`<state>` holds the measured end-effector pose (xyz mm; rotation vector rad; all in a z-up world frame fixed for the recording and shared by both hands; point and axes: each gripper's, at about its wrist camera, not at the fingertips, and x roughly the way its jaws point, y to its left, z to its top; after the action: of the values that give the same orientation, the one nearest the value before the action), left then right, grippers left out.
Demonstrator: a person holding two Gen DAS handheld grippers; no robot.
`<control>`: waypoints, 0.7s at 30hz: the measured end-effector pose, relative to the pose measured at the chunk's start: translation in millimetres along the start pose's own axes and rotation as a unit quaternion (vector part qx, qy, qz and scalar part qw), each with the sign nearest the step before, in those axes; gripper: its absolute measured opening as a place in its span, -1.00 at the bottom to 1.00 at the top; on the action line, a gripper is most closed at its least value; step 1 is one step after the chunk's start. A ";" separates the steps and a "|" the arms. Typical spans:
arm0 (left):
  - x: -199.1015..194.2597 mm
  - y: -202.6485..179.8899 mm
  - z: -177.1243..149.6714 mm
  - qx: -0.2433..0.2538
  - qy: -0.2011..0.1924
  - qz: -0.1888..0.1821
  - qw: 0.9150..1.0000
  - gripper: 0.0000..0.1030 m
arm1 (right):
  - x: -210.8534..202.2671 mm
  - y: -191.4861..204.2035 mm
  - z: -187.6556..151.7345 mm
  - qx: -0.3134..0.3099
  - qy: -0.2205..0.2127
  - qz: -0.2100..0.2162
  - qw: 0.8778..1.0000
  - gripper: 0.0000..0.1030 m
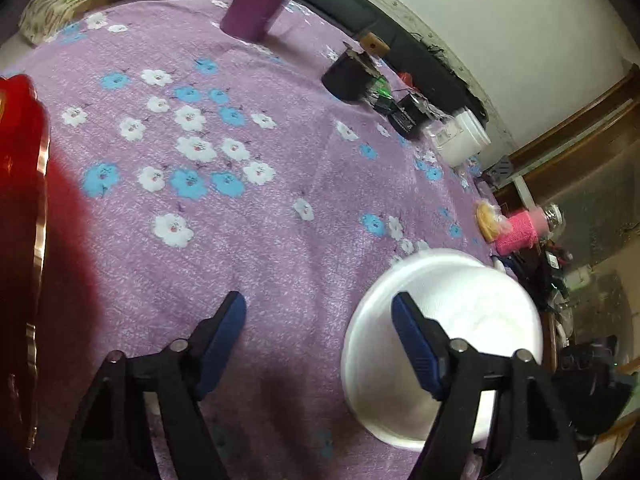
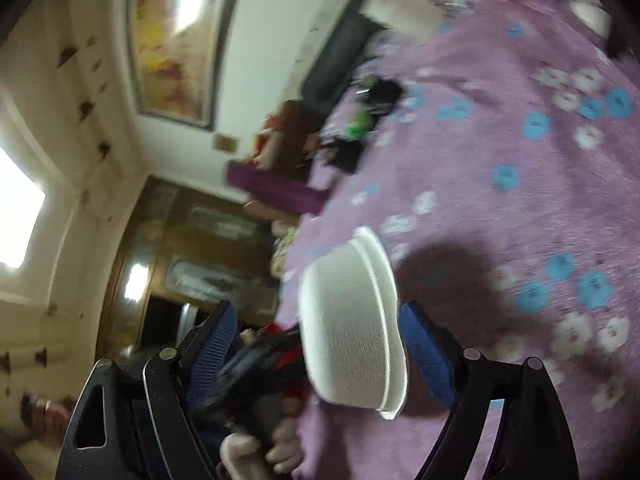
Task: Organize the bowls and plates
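Your left gripper (image 1: pixel 318 312) hung with its jaws spread wide over the purple flowered bedspread (image 1: pixel 248 208), while your right gripper (image 2: pixel 316 320) had a white foam bowl (image 2: pixel 352 320) between its fingers.

At the far left of the left wrist view sat a glossy red plate with a gold scalloped rim (image 1: pixel 20 216); to its right your blue-padded fingers (image 1: pixel 224 336) held nothing, and a second white foam bowl (image 1: pixel 448 340) rested on the bedspread under the right-hand finger. In the blurred right wrist view, the bowl was tilted on its side above the cloth, its rim against the right pad (image 2: pixel 428 352); the jaws looked parted, and you could not tell whether they gripped it.
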<state>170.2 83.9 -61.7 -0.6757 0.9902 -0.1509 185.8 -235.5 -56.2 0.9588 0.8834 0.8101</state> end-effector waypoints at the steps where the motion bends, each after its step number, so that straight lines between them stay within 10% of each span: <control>1: 4.4 -9.3 -6.4 0.013 0.015 -0.009 1.000 0.53 | 13.8 5.7 -5.6 0.015 0.042 0.058 0.997 0.69; 8: 8.9 -25.3 -29.4 0.041 0.023 -0.032 0.998 0.51 | 66.0 33.4 -37.2 -0.030 0.102 0.035 0.994 0.82; 14: -2.5 -17.2 -36.4 0.021 0.043 -0.032 0.998 0.53 | 43.2 62.4 -36.0 -0.088 0.041 -0.087 0.991 -0.30; 21: -42.1 -18.0 -62.8 0.084 0.000 0.097 0.992 0.54 | 63.8 128.5 -67.3 -0.278 0.055 -0.242 0.928 -0.28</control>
<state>99.1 58.4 -43.7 -0.4224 1.0244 -0.0621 128.7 -111.8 24.8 0.1800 0.8694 0.6328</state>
